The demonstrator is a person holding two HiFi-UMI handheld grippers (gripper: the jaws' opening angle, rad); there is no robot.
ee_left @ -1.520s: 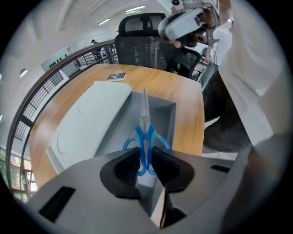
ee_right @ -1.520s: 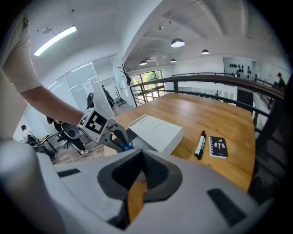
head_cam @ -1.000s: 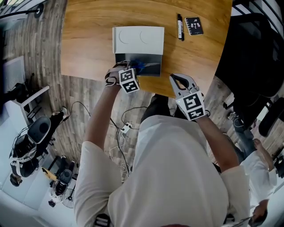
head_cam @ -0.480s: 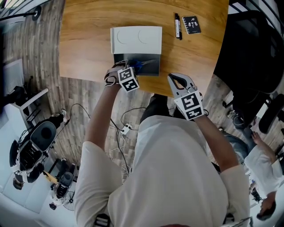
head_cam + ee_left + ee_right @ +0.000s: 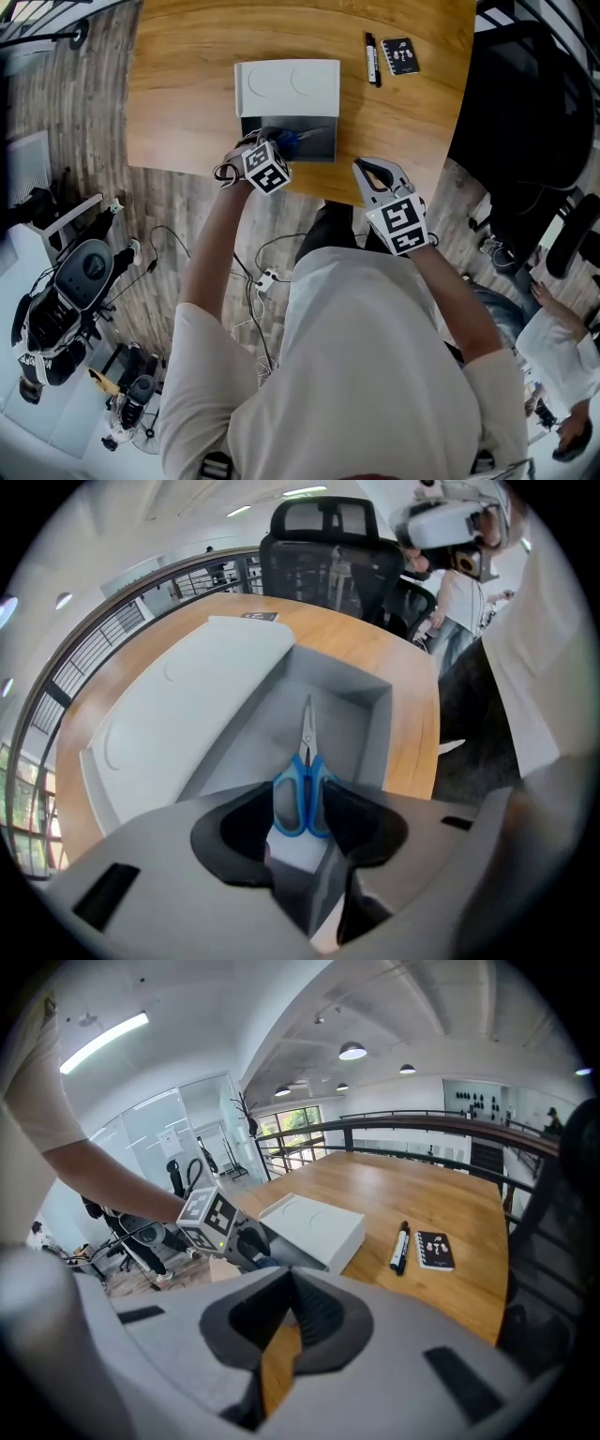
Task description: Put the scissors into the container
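The blue-handled scissors [image 5: 302, 794] lie flat inside the open grey container [image 5: 366, 724], blades pointing away from me. My left gripper [image 5: 302, 819] hangs steeply over the container's near end. Its jaws have just been opening, and they now stand apart on either side of the handles without pressing them. In the head view the scissors [image 5: 287, 141] show as a blue spot in the container [image 5: 319, 142], just beyond the left gripper [image 5: 274, 150]. My right gripper [image 5: 373, 171] hovers at the table's near edge, to the right of the container, shut and holding nothing.
The container's white lid [image 5: 286, 89] stands open behind it on the wooden table [image 5: 187, 84]. A black marker pen [image 5: 371, 59] and a small black notebook [image 5: 402, 54] lie at the far right. Dark office chairs stand beyond the table's right side.
My left gripper has rolled a little over the container's near end, its marker cube turning. The scissors stay in the container. My right gripper has kept still.
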